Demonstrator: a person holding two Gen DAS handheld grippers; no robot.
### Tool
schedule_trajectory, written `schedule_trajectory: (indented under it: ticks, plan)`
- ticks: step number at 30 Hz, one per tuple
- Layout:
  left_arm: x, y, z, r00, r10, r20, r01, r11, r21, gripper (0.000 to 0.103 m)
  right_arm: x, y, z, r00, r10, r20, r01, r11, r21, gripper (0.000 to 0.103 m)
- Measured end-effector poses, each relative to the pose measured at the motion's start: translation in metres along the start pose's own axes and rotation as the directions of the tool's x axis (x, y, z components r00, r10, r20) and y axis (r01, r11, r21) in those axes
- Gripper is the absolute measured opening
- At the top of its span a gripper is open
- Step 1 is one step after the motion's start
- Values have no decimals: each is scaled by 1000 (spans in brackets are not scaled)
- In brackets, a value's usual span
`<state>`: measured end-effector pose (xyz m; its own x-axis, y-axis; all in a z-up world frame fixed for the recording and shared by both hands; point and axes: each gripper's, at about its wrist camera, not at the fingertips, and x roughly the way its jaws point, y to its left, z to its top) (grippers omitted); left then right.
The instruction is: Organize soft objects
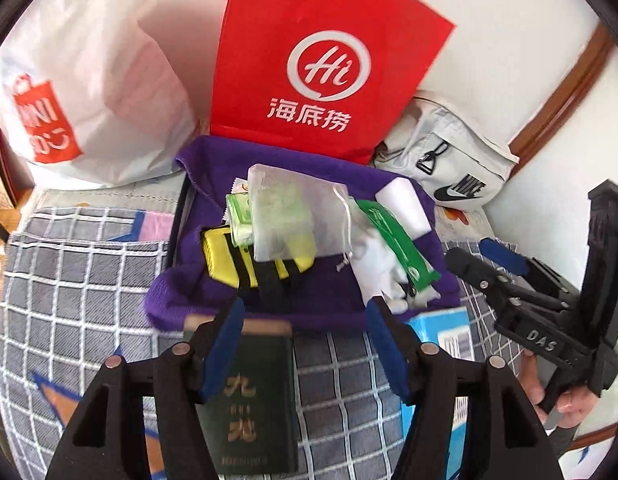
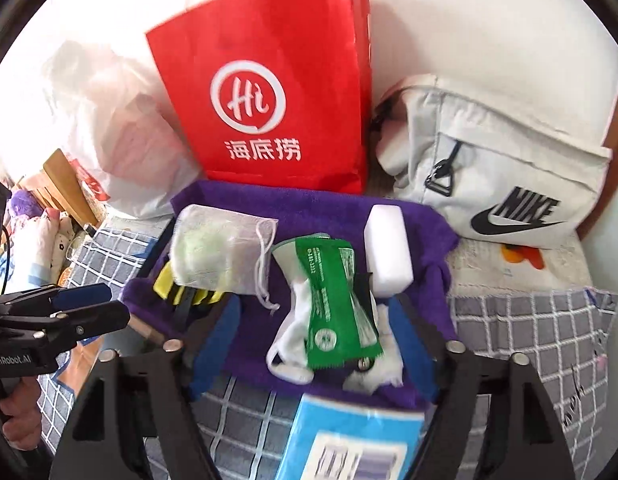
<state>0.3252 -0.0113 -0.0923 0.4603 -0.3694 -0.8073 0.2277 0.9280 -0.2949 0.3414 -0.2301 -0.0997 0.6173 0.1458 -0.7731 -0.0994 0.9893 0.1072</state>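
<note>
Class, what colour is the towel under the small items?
Purple towel, clearest in the right wrist view.

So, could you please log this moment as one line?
left gripper: open, empty | right gripper: open, empty | purple towel: holds pouch, green packet

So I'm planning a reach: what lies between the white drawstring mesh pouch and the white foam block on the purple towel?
In the right wrist view, a green foil packet on crumpled white cloth lies between pouch and block.

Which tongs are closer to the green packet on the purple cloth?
Right. The right tongs stand open on either side of the green packet. The left tongs stand open further left, over a dark green booklet at the purple cloth's near edge.
</note>
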Motion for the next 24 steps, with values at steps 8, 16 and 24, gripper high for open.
schedule_trajectory:
  ticks: [8, 16, 24]
  plan:
    - [-47, -21, -39, 998, 41, 51, -42, 999, 12, 65, -69, 19, -36, 996, -90, 29, 90, 996, -23, 81]
    - [-103, -43, -93, 991, 82, 108, -85, 996, 24, 73, -134, 29, -87, 984, -144, 102, 146, 989, -17, 103]
    - [-148, -62, -149, 979, 133, 157, -141, 989, 37, 86, -186, 39, -139, 981, -163, 103, 162, 987, 13, 103]
